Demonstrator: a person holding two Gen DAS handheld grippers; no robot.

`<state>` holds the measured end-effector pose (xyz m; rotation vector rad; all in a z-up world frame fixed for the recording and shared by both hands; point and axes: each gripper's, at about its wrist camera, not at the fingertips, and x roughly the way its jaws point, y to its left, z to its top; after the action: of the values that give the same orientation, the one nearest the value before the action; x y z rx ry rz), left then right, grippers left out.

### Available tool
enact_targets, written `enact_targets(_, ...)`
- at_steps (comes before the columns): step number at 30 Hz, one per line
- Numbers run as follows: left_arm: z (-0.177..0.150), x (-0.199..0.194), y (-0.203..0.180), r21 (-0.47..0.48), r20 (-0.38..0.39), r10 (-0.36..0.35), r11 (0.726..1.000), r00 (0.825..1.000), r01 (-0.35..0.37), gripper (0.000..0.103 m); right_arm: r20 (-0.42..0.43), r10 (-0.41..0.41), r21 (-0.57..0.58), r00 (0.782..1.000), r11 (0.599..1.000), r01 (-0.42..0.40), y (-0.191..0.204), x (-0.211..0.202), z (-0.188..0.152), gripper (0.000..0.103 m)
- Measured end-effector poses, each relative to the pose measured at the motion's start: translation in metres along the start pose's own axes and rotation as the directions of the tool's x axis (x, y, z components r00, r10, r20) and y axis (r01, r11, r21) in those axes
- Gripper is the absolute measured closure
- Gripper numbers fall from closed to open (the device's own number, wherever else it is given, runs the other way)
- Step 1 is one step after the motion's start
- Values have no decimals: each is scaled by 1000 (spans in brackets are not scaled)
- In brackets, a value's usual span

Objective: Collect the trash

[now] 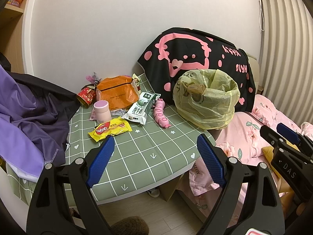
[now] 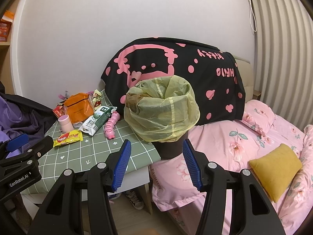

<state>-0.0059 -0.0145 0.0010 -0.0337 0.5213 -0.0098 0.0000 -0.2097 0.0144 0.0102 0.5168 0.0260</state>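
Observation:
A dark bin lined with a yellow bag point(image 1: 206, 101) point(image 2: 162, 110) stands at the table's right edge by the bed. On the green checked tablecloth point(image 1: 137, 152) lie a yellow snack wrapper point(image 1: 110, 130) point(image 2: 68, 137), a white and green milk pouch point(image 1: 141, 108) point(image 2: 98, 122), an orange bag point(image 1: 117, 94) point(image 2: 79, 107) and a red can point(image 1: 87, 97). My left gripper point(image 1: 156, 155) is open and empty, just in front of the yellow wrapper. My right gripper point(image 2: 156, 164) is open and empty, in front of the bin's base.
A pink jar point(image 1: 101, 110) and a pink toy point(image 1: 160, 113) lie among the trash. Purple and black clothes point(image 1: 25, 121) cover the table's left side. A black and pink blanket point(image 2: 176, 74) hangs behind the bin. A pink bed point(image 2: 244, 146) with a yellow cushion point(image 2: 275, 166) is on the right.

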Motion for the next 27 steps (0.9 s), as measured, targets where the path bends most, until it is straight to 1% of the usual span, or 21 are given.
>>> enact_targets(21, 0, 0, 0, 0, 1, -3, 1000, 1000, 3, 21, 0, -1, -2, 1000, 1000, 1, 1, 2, -1, 51)
enact_targets(27, 4, -2, -7, 18, 10, -7, 1000, 1000, 7, 21, -4, 1, -18, 1000, 1000, -1, 2, 7, -3, 51)
